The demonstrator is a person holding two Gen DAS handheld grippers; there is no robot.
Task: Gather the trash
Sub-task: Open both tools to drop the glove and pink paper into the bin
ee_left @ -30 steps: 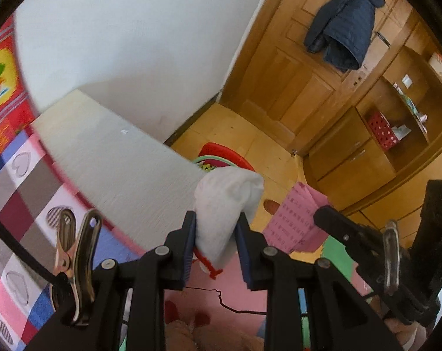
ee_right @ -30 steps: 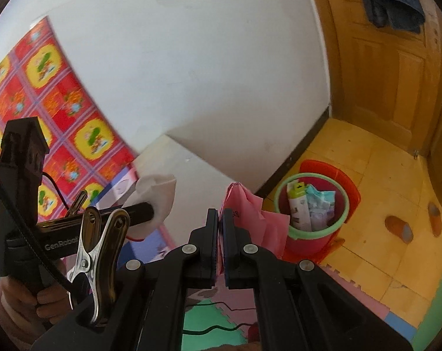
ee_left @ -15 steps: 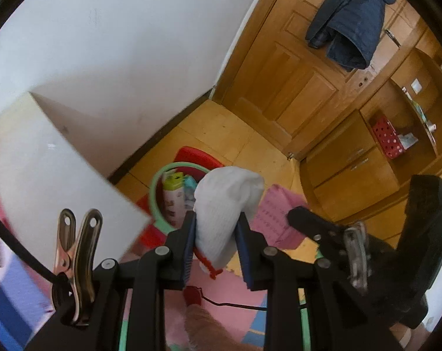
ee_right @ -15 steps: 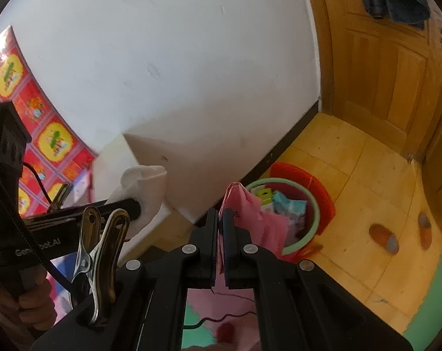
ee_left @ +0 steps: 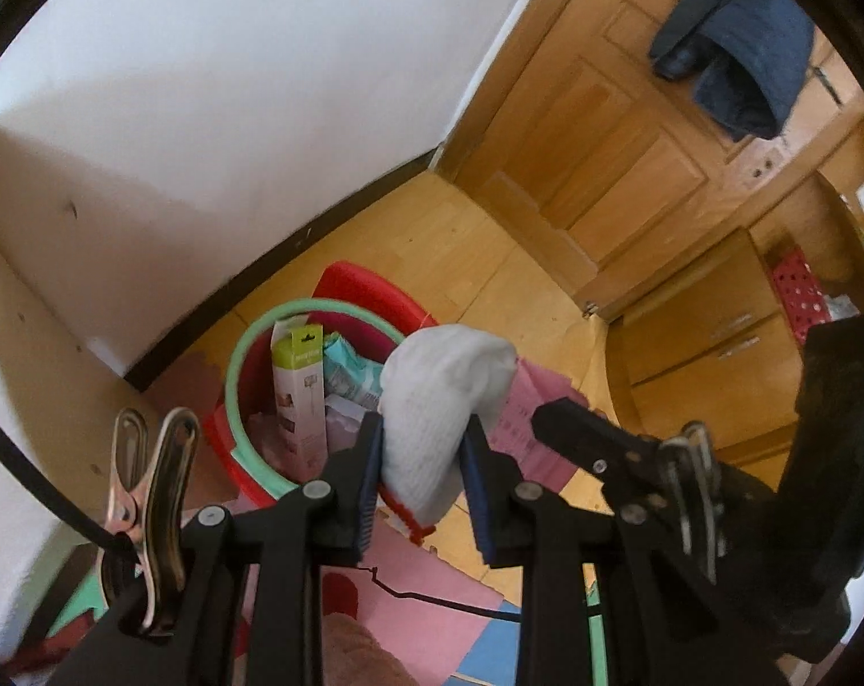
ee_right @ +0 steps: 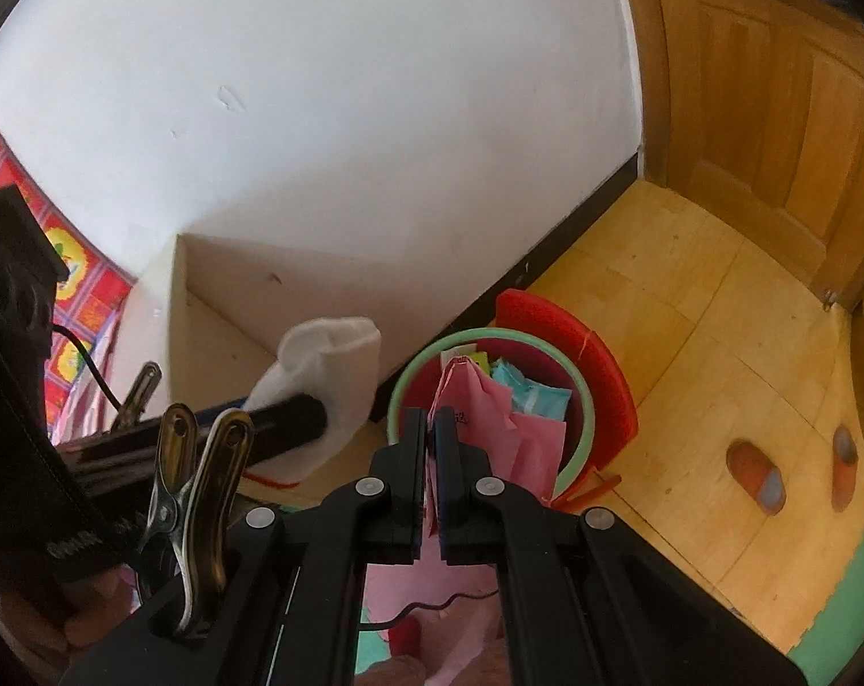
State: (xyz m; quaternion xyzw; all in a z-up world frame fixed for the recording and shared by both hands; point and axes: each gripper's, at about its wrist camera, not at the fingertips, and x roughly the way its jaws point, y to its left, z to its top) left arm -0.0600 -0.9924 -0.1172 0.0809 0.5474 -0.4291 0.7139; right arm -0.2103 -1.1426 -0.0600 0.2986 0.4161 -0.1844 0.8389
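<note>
My left gripper (ee_left: 423,440) is shut on a white knitted sock (ee_left: 440,400) with a red trim; the sock (ee_right: 323,366) also shows in the right wrist view. Pink paper (ee_right: 506,429) is pinched flat in my right gripper (ee_right: 432,429), which is shut on it, and the sheet (ee_left: 523,417) hangs just right of the sock. Both grippers hover above and just short of a red bin with a green rim (ee_left: 243,354), which stands on the wooden floor by the wall. The bin (ee_right: 580,394) holds a green-and-white carton (ee_left: 298,383) and teal packets (ee_left: 346,366).
A white wall with a dark skirting (ee_left: 272,257) runs behind the bin. A pale board or box side (ee_right: 220,314) stands to the left. A wooden door (ee_left: 603,143) with a dark jacket (ee_left: 735,74) is at the right. Two slippers (ee_right: 758,474) lie on the floor; foam mats (ee_left: 432,617) are below.
Both grippers have swung away from the bed and down toward the bin, each still holding its item. The bin now appears larger and closer.
</note>
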